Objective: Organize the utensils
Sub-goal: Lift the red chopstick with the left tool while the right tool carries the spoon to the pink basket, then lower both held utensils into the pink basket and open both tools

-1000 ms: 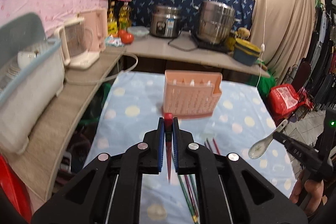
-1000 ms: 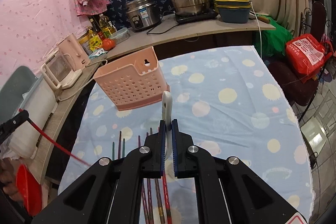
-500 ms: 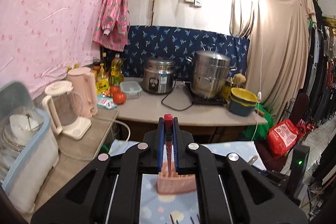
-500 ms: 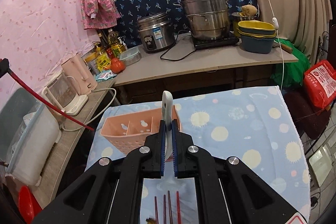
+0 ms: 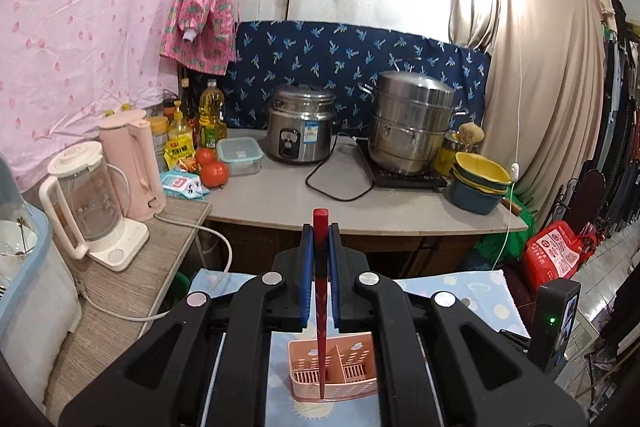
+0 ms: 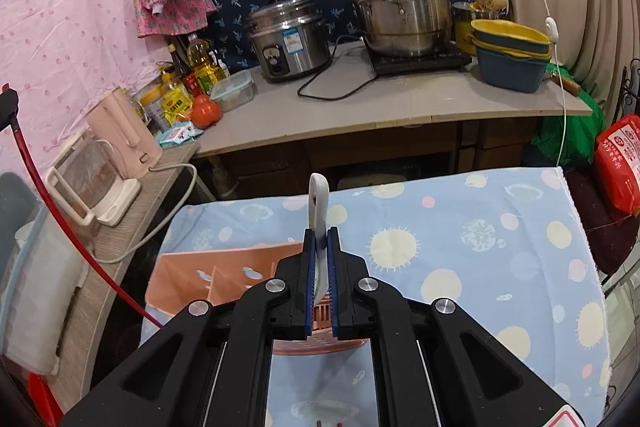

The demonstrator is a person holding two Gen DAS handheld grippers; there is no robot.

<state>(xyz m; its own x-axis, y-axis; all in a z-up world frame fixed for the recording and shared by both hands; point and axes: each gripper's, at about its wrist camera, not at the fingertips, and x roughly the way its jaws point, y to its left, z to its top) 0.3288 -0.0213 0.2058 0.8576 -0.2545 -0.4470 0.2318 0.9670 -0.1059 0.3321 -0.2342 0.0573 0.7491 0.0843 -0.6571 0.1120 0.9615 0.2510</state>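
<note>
**Both grippers loaded over caddy**

Pink utensil caddy (image 5: 334, 371) sits on blue dotted tablecloth (image 6: 460, 247). Left gripper (image 5: 320, 259) clamps red chopstick (image 5: 320, 307), tip hanging over caddy. Right gripper (image 6: 320, 267) pinches white spoon (image 6: 318, 203), handle up, above caddy.

1. Red bag (image 5: 554, 254) by the bench: white printing on it, too small to read;
2. Rice cooker (image 5: 301, 125) label and yellow packet (image 5: 179, 149): lettering present, not legible.
</note>
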